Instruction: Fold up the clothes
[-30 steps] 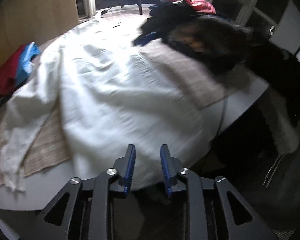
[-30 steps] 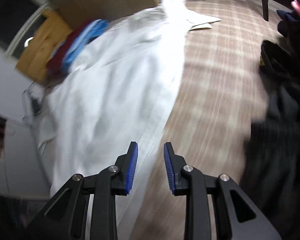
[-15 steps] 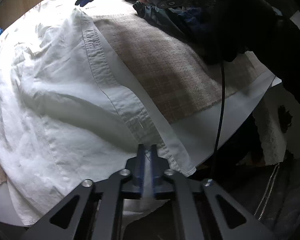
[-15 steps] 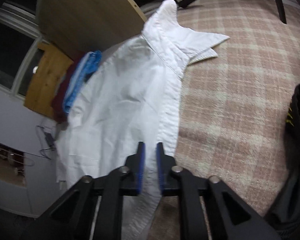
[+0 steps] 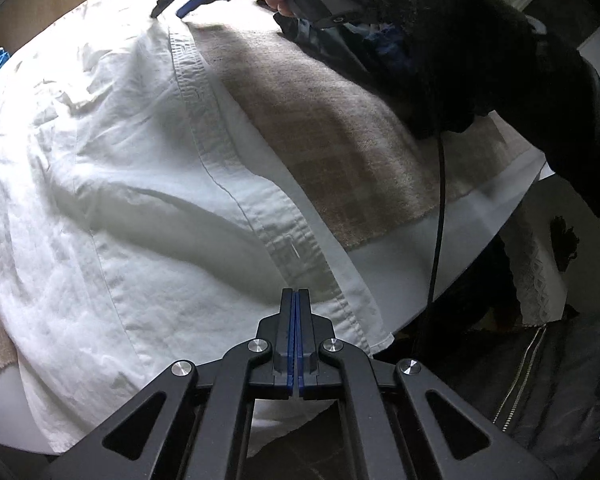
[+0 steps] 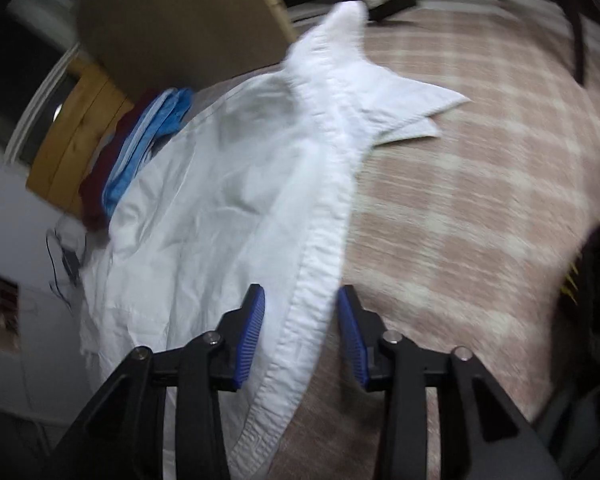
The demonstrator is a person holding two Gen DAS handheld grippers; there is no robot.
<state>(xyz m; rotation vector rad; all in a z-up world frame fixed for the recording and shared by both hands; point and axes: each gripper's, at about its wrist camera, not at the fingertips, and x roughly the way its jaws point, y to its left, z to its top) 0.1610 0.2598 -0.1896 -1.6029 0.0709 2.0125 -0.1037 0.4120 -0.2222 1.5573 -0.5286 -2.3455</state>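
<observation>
Right gripper (image 6: 300,332) reopened, fingers straddling white shirt (image 6: 220,220) placket, left gripper (image 5: 296,320) pinched shut on hem

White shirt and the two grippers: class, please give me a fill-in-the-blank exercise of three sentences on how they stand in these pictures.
1. The left gripper is ____ on the shirt's hem.
2. The right gripper's fingers stand ____, one on each side of the button band.
3. The shirt lies on a ____ cloth.

Missing words: shut; open; checked
</observation>
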